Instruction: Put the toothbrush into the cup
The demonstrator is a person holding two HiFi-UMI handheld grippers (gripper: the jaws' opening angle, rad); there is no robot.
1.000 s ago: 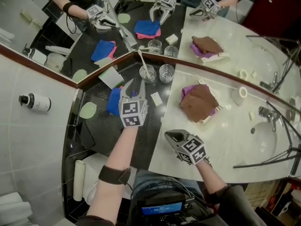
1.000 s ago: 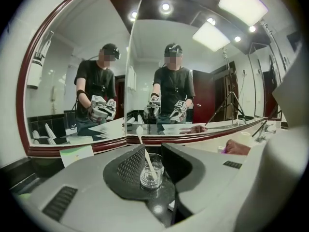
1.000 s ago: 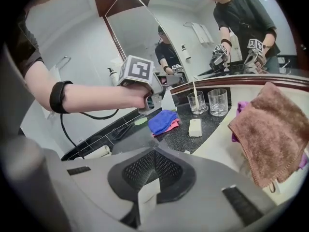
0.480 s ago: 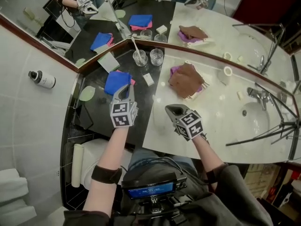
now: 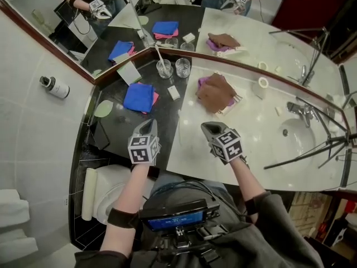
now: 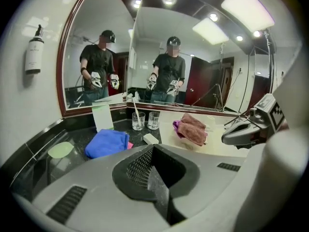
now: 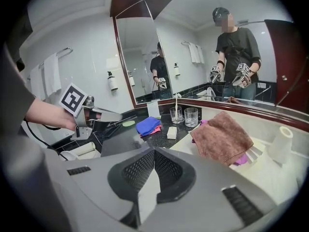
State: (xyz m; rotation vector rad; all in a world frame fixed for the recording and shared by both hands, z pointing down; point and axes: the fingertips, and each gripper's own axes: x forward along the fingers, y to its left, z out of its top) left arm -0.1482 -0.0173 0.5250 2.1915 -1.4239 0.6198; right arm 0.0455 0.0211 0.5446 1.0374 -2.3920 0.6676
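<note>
Dark counter [image 5: 167, 116], toothbrush [image 5: 158, 53] in cup [image 5: 164, 70] by mirror [image 5: 128, 4]; left gripper [image 5: 147, 126], right gripper [image 5: 210, 129] — both clenched empty, at front edge.

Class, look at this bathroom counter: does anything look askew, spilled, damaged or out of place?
Nothing is spilled or broken. The toothbrush leans in the left glass, and the brown towel lies crumpled on the pale counter rather than folded.

Glossy black counter [image 5: 167, 124] meets polished pale marble top [image 5: 251, 141] — clear glass cup [image 5: 164, 69], matt blue cloth [image 5: 138, 97], nubbly brown towel [image 5: 216, 92].
</note>
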